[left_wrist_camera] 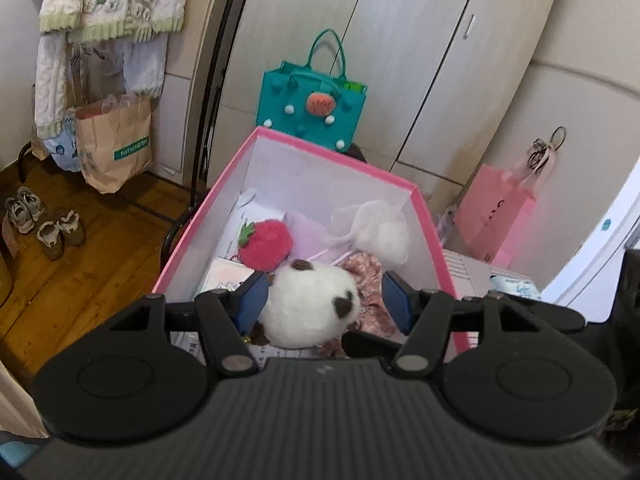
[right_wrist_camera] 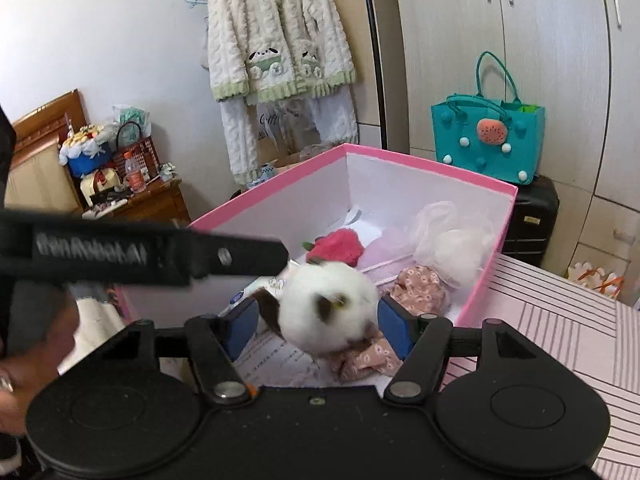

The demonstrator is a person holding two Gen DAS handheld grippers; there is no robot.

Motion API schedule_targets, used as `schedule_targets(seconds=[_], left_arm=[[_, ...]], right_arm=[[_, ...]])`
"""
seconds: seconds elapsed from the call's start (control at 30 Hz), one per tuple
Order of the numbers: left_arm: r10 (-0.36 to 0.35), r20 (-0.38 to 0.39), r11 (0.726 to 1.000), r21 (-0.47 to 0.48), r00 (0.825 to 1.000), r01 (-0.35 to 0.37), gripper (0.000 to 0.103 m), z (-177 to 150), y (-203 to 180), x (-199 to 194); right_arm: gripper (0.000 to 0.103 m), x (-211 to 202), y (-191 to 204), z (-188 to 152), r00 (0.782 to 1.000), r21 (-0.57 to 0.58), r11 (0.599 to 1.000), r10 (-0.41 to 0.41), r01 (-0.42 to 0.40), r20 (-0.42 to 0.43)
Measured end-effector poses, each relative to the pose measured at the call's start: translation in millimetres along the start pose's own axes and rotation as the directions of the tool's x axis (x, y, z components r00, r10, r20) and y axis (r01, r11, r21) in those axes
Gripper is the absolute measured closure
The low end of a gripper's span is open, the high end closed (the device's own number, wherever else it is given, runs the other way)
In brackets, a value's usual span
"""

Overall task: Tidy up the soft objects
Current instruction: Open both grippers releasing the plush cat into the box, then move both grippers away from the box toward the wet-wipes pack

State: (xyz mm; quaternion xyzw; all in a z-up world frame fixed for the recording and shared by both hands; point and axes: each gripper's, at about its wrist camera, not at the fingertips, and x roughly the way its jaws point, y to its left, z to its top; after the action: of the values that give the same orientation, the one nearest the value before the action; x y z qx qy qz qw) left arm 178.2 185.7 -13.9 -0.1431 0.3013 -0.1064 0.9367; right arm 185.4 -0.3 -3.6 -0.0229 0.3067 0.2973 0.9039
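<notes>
While both claws hung over the pink box, a round white plush with brown patches lay inside it at the near end, resting on a floral cloth and printed paper. Left gripper: jaws about half wide, plush between the blue pads; the left pad sat against the plush's side, and the right pad stood clear of it with floral cloth showing in the gap, so no grip. Right gripper: jaws fairly wide around the same plush; its right pad sat just beside the white fur, and its left pad was next to a brown patch. The plush was blurred in this view, and I saw no squeeze on it, so I noted it as loose. Seen from the right wrist, the left gripper's black finger reached in from the left, its tip close to the top of the plush, with a person's hand behind it at the near left edge. Farther back in the box lay a red strawberry plush on the left, a lilac cloth in the middle and a white fluffy bundle in mesh on the right. Beyond the far wall stood a teal bag against the wardrobe doors. Right of the box lay a pink striped surface.
</notes>
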Motion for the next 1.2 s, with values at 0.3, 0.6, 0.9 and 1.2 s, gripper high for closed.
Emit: schedule_targets(seconds=[0.3,0.6,0.9,1.2], left_arm=[[-0.012,-0.006,0.994,0.107,1.0,0.013,0.039,-1.7,-26.0,-36.3],[-0.068,-0.031,0.965,0.25,0.997,0.073,0.037,-4.9,-62.5,-81.4],[-0.049,-0.107,0.93,0.357,0.993,0.085,0.037,-29.7,-87.4,-101.8],[-0.058,-0.206,0.899,0.415,0.977,0.141,0.036,-66.2,-114.8,-92.1]], right_arm=[[0.032,-58.9,10.2,-1.5,0.999,-0.05,0.999,-0.013,0.015,0.038],[0.032,-120.5,15.2,-8.6,0.999,-0.072,0.996,-0.042,0.044,0.034],[0.032,-172.9,8.4,-27.8,0.992,-0.081,0.989,-0.123,0.125,0.029],[0.032,-204.7,-5.6,-69.8,0.981,-0.034,0.98,-0.194,0.194,-0.01]])
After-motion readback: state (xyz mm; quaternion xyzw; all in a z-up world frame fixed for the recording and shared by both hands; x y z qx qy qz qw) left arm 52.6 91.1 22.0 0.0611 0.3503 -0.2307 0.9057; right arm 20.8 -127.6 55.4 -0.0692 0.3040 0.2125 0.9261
